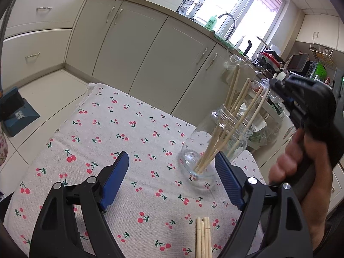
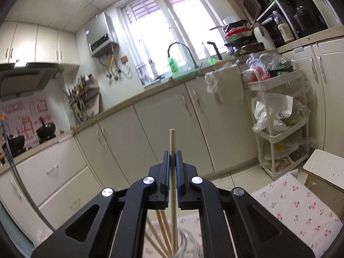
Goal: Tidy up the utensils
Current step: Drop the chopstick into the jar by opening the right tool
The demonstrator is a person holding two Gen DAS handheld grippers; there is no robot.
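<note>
Several chopsticks (image 1: 234,116) already stand in the jar (image 1: 217,142) near the table's (image 1: 120,129) right edge. Your right gripper (image 2: 172,157) pinches one above it; a few (image 1: 203,236) await at the near edge. Your left gripper (image 1: 172,167) gapes wide, empty.

The left gripper (image 1: 172,167) has a black plastic frame with triangular cut-outs in its arms and round silver pivot screws at the joints. Its two fingers (image 1: 115,178) are flat blue pads with a finely ribbed face. The right gripper (image 2: 172,157) is built alike: black arms, silver screws, narrow blue pads. From the side its black body is chunky with a pistol-style handle, a small white part at its tip. The hand (image 1: 301,163) on that handle is bare, with no sleeve.
</note>
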